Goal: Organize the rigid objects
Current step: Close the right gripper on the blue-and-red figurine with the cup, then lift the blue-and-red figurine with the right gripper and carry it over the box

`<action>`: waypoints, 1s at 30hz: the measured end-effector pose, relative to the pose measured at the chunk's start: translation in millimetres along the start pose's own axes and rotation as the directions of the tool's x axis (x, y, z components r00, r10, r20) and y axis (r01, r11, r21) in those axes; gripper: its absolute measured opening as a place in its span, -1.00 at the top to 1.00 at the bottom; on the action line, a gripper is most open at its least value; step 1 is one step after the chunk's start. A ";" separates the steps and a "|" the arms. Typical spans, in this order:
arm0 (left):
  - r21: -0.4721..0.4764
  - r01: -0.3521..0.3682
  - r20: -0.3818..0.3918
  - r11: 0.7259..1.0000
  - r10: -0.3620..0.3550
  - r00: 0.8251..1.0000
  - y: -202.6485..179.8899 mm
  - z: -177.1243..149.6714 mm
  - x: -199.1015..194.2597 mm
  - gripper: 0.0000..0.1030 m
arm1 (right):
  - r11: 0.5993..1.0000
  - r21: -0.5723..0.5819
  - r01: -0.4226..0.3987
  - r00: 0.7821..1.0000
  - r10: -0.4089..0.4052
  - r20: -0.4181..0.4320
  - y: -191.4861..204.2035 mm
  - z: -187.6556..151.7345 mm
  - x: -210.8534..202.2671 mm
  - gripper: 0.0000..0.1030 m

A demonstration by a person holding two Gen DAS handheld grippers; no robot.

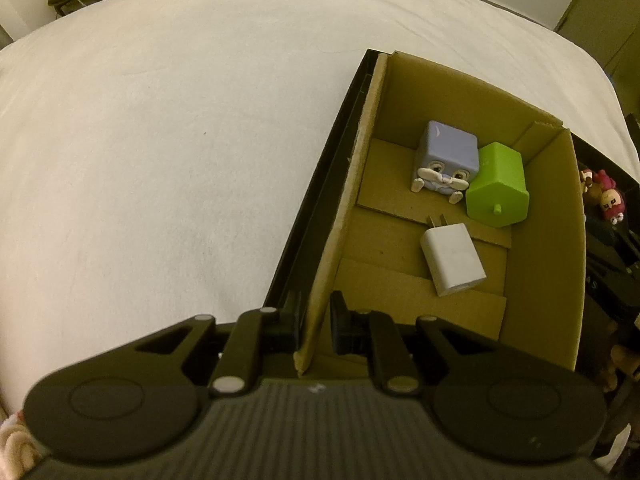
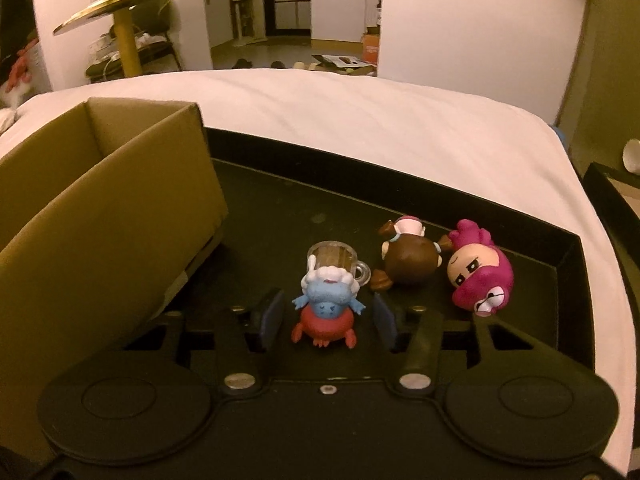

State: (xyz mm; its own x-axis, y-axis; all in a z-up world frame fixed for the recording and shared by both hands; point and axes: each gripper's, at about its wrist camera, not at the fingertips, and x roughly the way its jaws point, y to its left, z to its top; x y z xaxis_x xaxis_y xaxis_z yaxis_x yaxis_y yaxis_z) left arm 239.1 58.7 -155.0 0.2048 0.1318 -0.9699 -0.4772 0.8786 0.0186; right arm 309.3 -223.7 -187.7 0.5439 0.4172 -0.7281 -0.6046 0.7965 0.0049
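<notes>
My left gripper is shut on the near left wall of the open cardboard box. Inside the box lie a purple cube toy with a face, a green block and a white plug charger. In the right wrist view a blue-and-red figurine stands on the black tray, a tiny clear mug right behind it. My right gripper has its blue pads close on either side of this figurine, a thin gap showing on each side. A brown figurine and a pink one lie further right.
Box and tray rest on a white bedsheet. The box rises just left of my right gripper. A gold-topped round table and a doorway lie beyond the bed. A white cup sits off the bed's right edge.
</notes>
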 end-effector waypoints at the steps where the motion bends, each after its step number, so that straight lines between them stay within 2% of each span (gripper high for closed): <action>1: 0.001 -0.001 0.000 1.000 0.001 1.000 -0.1 0.2 0.0 0.74 | 1.000 0.004 0.007 1.000 -0.007 0.001 0.9 -0.3 1.2 0.03; 4: 0.000 -0.005 0.001 1.000 0.005 1.000 -0.6 -0.1 0.0 0.74 | 0.998 0.041 0.050 0.999 -0.050 -0.002 2.8 -1.4 0.9 0.07; 8: 0.000 -0.004 0.002 1.000 0.004 1.000 -1.0 -0.4 -0.3 0.74 | 0.987 0.122 0.105 0.994 -0.106 0.000 7.4 -1.6 -0.8 0.23; 11: 0.004 -0.004 0.005 1.000 0.004 1.000 -1.3 -1.0 -0.8 0.74 | 0.982 0.159 0.106 0.994 -0.109 0.006 8.0 -4.6 -3.7 0.24; 18: 0.001 -0.003 0.004 1.000 0.003 1.000 -0.7 0.3 -0.3 0.74 | 0.983 0.154 0.095 0.994 -0.102 0.035 8.6 -12.3 -18.9 0.25; 20: 0.001 -0.006 0.004 1.000 0.006 1.000 -1.3 0.1 -0.2 0.74 | 0.983 0.164 0.083 0.994 -0.093 0.054 8.3 -11.7 -28.2 0.38; 30: 0.005 -0.007 0.009 1.000 0.007 1.000 -1.8 -0.1 -0.7 0.74 | 0.984 0.159 0.083 0.992 -0.097 0.082 18.5 -20.2 -51.4 0.39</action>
State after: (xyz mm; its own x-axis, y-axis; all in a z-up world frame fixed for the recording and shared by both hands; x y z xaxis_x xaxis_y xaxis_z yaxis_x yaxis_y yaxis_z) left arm 239.7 56.9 -154.3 0.2091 0.1423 -0.9675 -0.4743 0.8800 0.0269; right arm 258.4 -239.3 -164.1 0.6459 0.3722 -0.6666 -0.4569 0.8879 0.0530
